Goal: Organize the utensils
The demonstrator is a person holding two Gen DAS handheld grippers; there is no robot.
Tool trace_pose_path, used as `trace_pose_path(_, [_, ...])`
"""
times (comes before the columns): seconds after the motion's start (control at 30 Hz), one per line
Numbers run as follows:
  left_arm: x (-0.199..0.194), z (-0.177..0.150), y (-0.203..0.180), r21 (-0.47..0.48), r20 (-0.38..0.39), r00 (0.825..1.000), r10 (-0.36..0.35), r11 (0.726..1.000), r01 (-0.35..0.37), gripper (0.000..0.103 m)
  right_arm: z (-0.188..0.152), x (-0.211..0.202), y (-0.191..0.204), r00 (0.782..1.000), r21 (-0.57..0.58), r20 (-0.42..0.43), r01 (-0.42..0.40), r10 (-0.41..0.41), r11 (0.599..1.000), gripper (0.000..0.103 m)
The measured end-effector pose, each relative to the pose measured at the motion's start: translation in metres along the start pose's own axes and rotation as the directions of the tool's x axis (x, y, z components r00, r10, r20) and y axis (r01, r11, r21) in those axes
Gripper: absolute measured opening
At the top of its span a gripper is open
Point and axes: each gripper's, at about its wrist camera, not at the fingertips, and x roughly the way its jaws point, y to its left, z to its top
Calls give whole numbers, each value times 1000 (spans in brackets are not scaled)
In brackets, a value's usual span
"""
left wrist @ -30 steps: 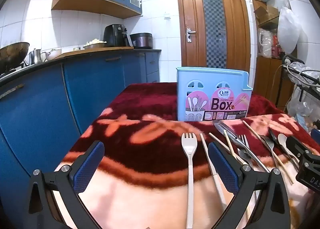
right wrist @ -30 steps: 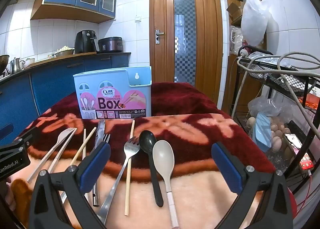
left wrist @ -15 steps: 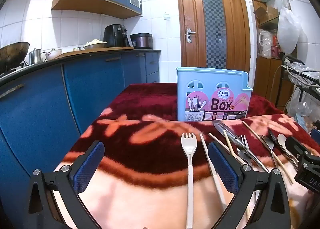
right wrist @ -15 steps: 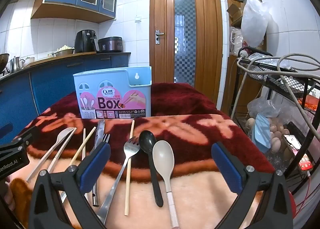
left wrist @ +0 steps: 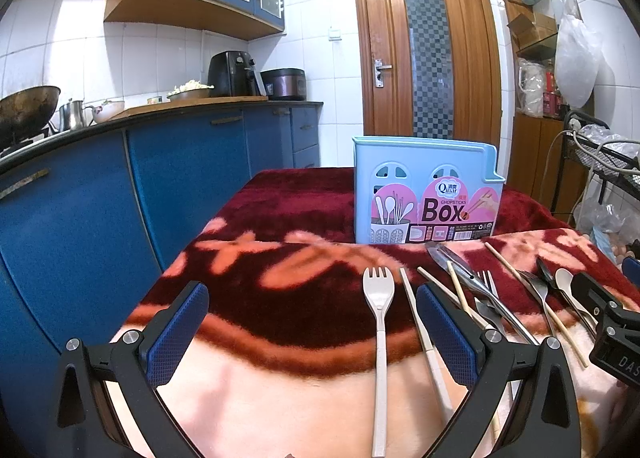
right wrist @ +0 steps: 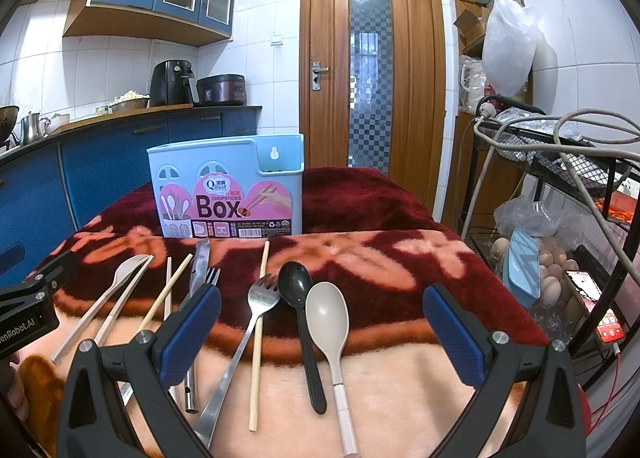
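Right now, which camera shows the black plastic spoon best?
The right wrist view: the black plastic spoon lies whole, bowl to handle end, between the open right tool's fingers. The left wrist view shows only its dark bowl at the far right, the handle hidden among other utensils.

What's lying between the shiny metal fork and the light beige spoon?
In the right wrist view, the black spoon lies between the metal fork and the beige spoon, all side by side on the blanket.

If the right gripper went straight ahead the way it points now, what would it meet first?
Probably the beige spoon and black spoon lying between the open right gripper's fingers. Beyond them is the blue chopsticks box, slightly left, though depth is unclear.
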Motion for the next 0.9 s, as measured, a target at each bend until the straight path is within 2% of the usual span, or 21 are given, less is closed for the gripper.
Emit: trace_pose_path(0.9, [-2, 0, 1, 1, 4, 1000, 0, 1000, 0, 103, 0, 0, 0, 1000, -2, 2, 1, -1, 1000, 103])
